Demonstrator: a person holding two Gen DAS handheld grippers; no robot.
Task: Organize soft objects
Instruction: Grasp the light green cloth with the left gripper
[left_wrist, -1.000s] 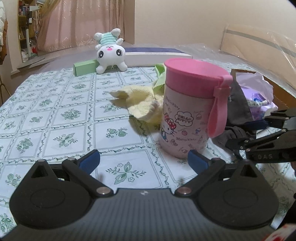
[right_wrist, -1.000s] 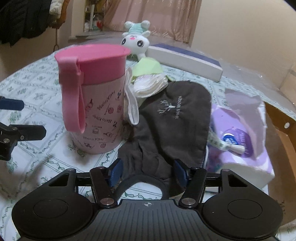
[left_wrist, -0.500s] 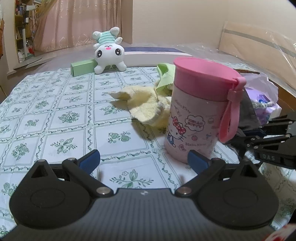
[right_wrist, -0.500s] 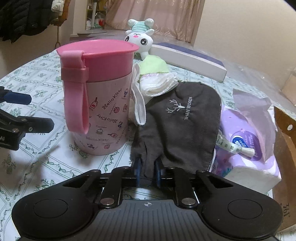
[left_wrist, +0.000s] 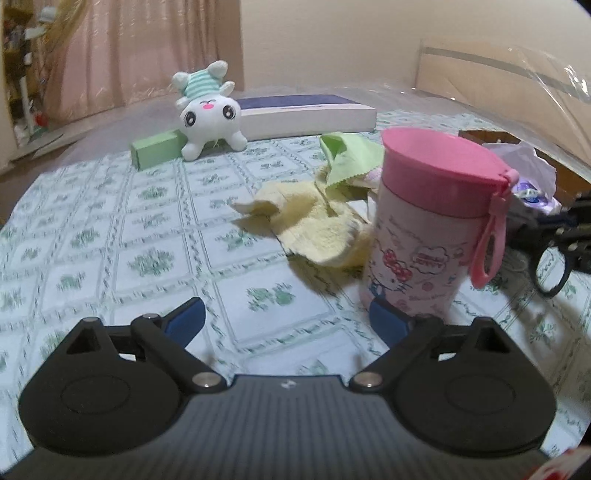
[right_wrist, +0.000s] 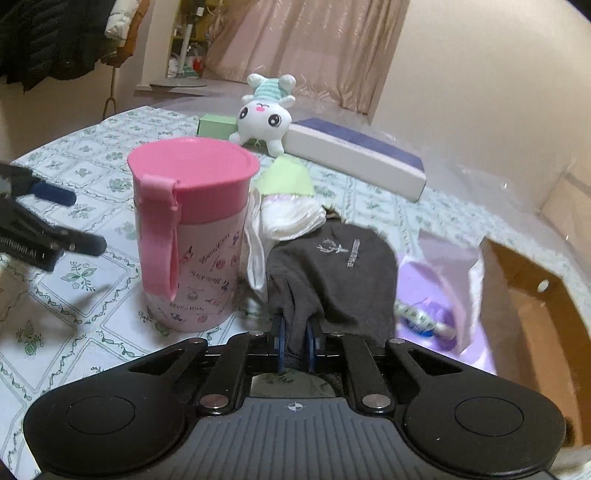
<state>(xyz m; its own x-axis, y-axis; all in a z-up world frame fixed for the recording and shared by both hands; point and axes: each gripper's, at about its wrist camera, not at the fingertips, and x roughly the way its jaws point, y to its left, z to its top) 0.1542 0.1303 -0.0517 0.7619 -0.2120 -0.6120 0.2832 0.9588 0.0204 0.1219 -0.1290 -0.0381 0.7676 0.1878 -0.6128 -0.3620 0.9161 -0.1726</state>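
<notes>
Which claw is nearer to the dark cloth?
Right. The right claw is shut on the dark cloth. The left claw, closing slightly on nothing, is beyond the pink cup.

"Hello Kitty" is showing in script on the pink-lidded cup (right_wrist: 192, 236); beside the cup, pale lettering on the dark grey cloth (right_wrist: 332, 273) is proving too blurred to read.

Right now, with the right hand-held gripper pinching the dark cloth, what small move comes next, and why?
Probably lift the dark cloth a little, away from the pink cup. The right hand-held gripper is shut on its near edge, and its far end still lies against the white cloth.
</notes>
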